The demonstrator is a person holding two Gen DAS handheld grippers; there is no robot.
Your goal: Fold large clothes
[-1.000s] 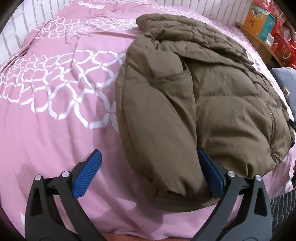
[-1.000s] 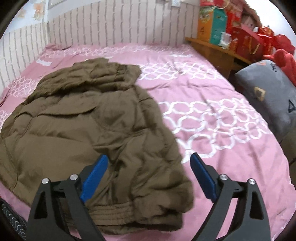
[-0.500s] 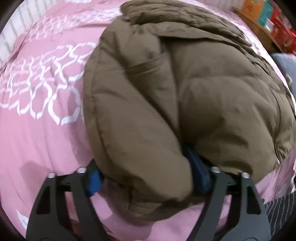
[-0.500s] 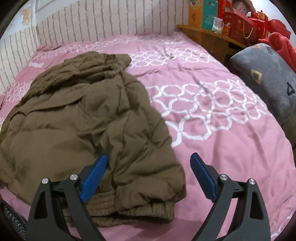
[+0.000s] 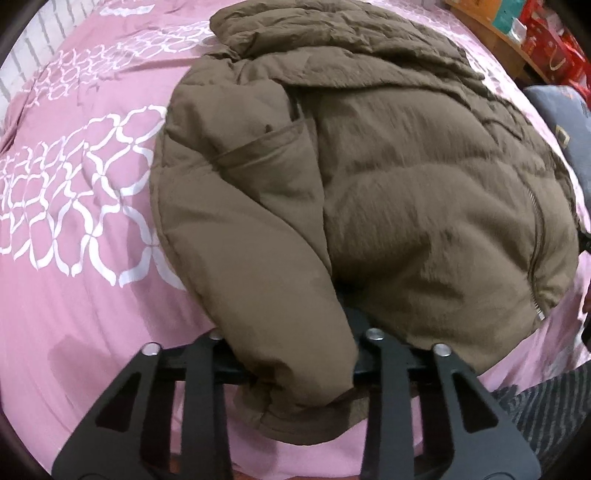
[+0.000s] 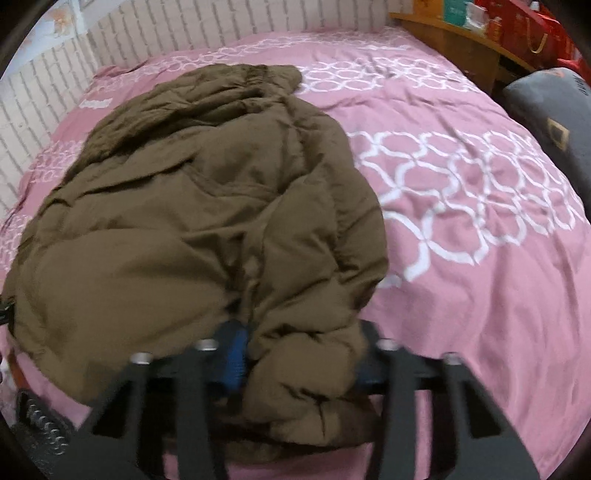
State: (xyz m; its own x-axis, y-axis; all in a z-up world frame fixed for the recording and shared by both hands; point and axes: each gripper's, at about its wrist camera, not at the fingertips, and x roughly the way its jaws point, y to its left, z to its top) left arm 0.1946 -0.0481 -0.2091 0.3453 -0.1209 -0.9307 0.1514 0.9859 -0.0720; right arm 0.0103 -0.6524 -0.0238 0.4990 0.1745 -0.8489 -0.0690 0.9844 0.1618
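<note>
With both sleeves already folded in, my left tongs [image 5: 291,354] and right tongs [image 6: 299,350] grip the jacket [image 5: 388,177] hem on the bed [image 5: 74,258], bottom fold left.

pink patterned bedspread [image 6: 480,258], grey cushion [image 6: 554,110], wooden shelf [image 6: 461,44]

The jacket [image 5: 369,192] lies spread on the bed [image 5: 74,258], its hood end toward the far wall [image 6: 184,33] and its hem at the near edge, closest to me. My left gripper [image 5: 291,354] sits at the hem's left corner, where a sleeve is folded over the body, and the fabric bunches between its fingers. My right gripper [image 6: 299,354] sits at the hem's right corner, also closed around a fold of fabric. To the right of the jacket the bed lies bare, and beyond its right edge rests a cushion [image 6: 554,110], with a shelf [image 6: 461,40] of boxes behind it.
</note>
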